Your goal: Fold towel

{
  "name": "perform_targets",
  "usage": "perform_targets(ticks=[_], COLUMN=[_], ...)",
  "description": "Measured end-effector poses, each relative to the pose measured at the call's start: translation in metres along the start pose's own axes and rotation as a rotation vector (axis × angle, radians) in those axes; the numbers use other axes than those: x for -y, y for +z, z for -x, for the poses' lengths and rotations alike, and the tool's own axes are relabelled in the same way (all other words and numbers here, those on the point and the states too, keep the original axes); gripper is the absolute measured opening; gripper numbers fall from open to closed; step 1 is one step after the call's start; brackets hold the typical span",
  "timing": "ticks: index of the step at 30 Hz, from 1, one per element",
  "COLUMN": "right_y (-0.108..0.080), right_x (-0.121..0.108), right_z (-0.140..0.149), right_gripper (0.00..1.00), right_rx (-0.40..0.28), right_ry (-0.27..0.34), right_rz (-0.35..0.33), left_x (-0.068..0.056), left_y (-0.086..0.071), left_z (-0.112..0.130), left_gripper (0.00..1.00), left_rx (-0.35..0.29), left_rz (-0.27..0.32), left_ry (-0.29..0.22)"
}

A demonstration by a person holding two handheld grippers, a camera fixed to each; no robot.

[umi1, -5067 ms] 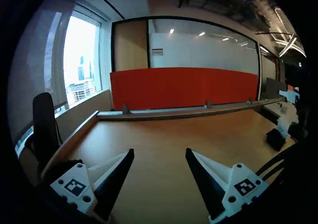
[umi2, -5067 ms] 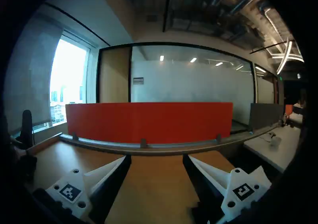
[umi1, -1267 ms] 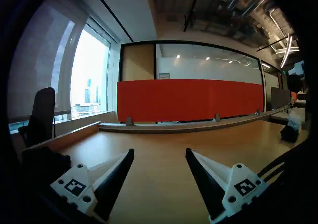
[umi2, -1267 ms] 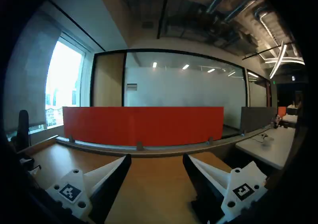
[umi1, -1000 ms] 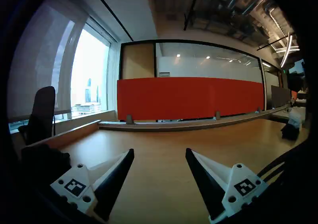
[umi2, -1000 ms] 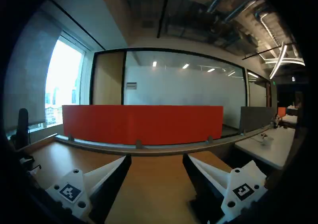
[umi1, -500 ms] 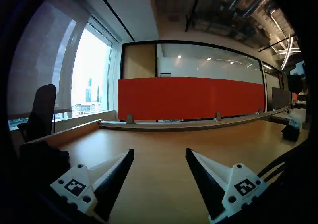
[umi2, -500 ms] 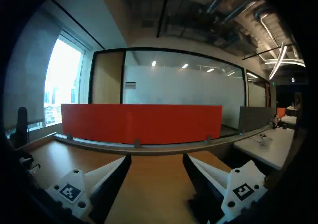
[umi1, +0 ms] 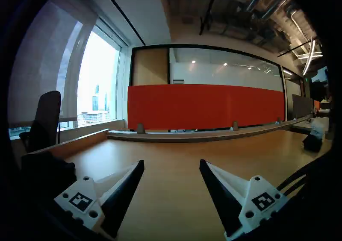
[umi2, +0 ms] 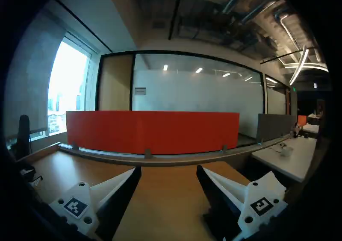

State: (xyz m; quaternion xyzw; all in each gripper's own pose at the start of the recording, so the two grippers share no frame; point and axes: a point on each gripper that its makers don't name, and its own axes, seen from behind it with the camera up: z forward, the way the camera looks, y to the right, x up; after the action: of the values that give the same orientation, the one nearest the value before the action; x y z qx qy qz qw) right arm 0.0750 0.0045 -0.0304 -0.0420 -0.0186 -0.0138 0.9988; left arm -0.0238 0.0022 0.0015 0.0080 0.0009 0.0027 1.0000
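Left tool released; right tool released | both over the counter, short of the red divider | towel: place cannot be told | risk: you reach blind and clench on nothing.

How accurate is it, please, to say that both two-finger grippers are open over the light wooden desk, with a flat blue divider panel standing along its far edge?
Not quite: the flat divider panel along the far edge is orange-red, not blue, as the left gripper view shows. The rest holds: the left gripper and the right gripper are both open over the light wooden desk.
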Motion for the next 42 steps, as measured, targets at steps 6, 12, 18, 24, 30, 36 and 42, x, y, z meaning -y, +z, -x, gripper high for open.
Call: perform_targets(ticks=[6,12,18,24,30,36,42], right_y=[0.001,0.001,0.001,0.004,0.012,0.02,0.022], right_x=[0.0,-0.004,-0.007,-0.006,-0.008,-0.012,-0.009], right_z=[-0.005,-0.018,-0.032,-0.041,-0.048,-0.043,-0.026], right_gripper=[1.0,1.0,1.0,1.0,1.0,1.0,1.0], right_rx=[-0.008,-0.025,-0.045,-0.056,-0.085,-0.093,-0.085], right_ry=[-0.003,0.011,0.001,-0.008,-0.002,0.027,0.038], right_rz=[-0.001,0.006,-0.001,-0.03,-0.042,-0.047,-0.068], left_x=[-0.001,-0.001,-0.001,0.0,0.0,0.0,0.0], left_y=[0.0,0.0,0.001,0.001,0.001,0.001,0.001], left_z=[0.0,0.0,0.0,0.0,0.001,0.002,0.002], left_gripper=[0.96,0.96,0.96,0.96,0.96,0.96,0.96], left_rx=[0.0,0.0,0.0,0.0,0.0,0.0,-0.001], left_rz=[0.0,0.0,0.0,0.0,0.0,0.0,0.0], left_ry=[-0.001,0.0,-0.001,0.0,-0.001,-0.001,-0.001])
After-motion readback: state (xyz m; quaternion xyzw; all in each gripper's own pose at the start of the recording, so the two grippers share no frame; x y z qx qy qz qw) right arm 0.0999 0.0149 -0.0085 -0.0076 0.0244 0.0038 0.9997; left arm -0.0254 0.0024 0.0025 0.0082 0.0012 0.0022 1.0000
